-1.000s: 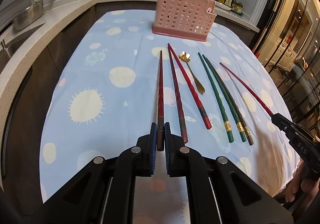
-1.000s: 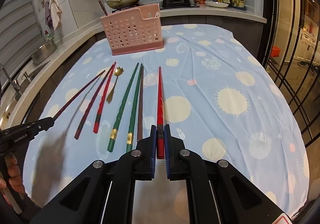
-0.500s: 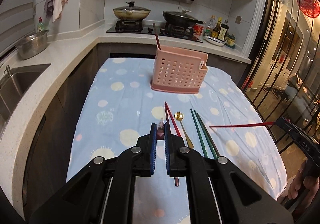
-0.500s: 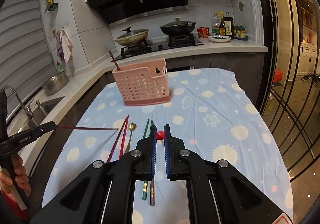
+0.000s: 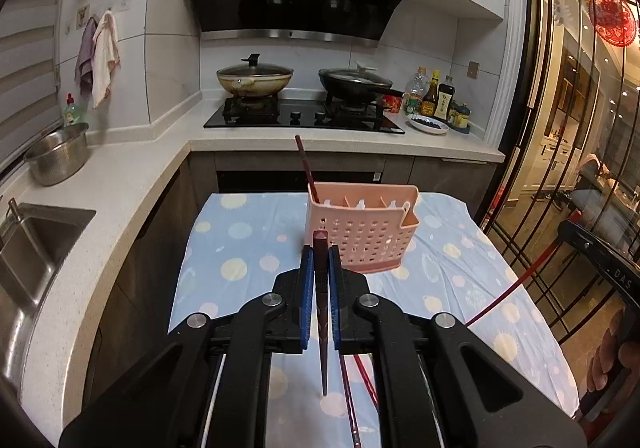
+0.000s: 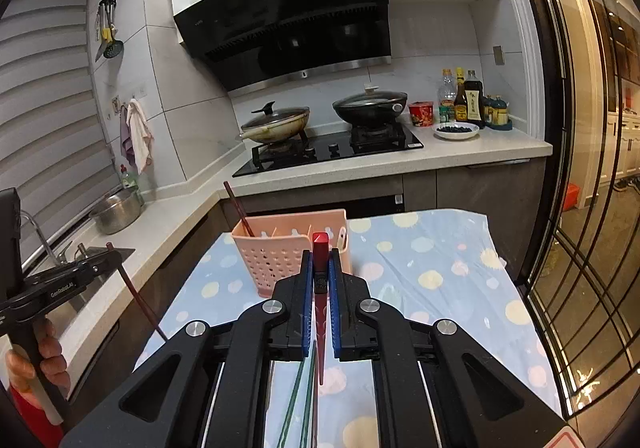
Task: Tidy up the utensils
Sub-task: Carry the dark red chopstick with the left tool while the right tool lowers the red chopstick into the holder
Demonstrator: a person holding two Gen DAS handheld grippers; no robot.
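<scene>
Left wrist view shows the left gripper (image 5: 321,280) clamped on a dark red chopstick (image 5: 322,328) near its thick end, so the thin tip hangs down toward the cloth (image 5: 240,244) and the blunt end stands just above the pads. That grip suits a tip-first drop into the pink basket (image 5: 362,232), which stands ahead on the cloth, well apart from the gripper. One chopstick already leans in the basket's left compartment (image 5: 306,172), which suggests where the rest belong.

In the right wrist view the right gripper (image 6: 320,280) pinches a bright red chopstick (image 6: 320,312) the same way: thick end up, point down. Both sticks are off the cloth and hang near upright, probably so they can be lowered between the basket's dividers without catching the rim.

Green chopsticks (image 6: 298,400) lie on the cloth below the right gripper, not yet picked up; another red stick (image 5: 348,400) lies below the left one. I judge the task is at an early stage, with a carry to the basket in hand. The narrow compartments will call for careful alignment of each tip.
</scene>
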